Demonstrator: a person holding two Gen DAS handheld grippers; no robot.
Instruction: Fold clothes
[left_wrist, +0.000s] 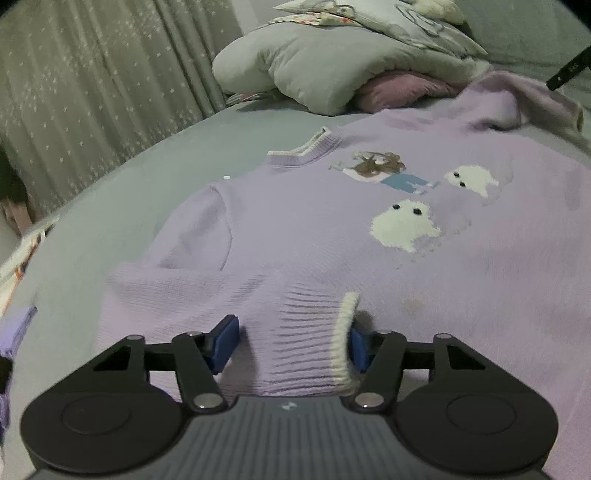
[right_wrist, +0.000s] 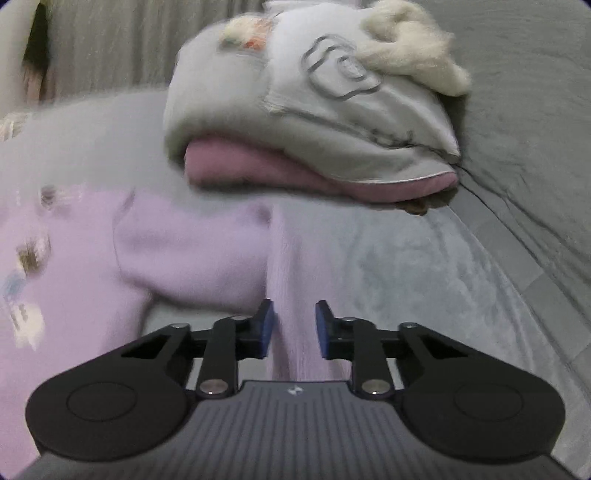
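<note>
With the lilac sweater (left_wrist: 332, 229) spread face up on the bed (left_wrist: 147, 177), we hold our left tool (left_wrist: 291, 343) spread around one ribbed cuff (left_wrist: 314, 343) and our right tool (right_wrist: 293, 328) parted astride the other sleeve (right_wrist: 299, 295), so loose knit may slip free and bunch.

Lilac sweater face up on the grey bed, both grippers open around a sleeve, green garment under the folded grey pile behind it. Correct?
Not quite: the garment under the folded grey pile is pink, as the right wrist view shows. The lilac sweater, the grey bed, the left gripper and the right gripper are as stated.
</note>
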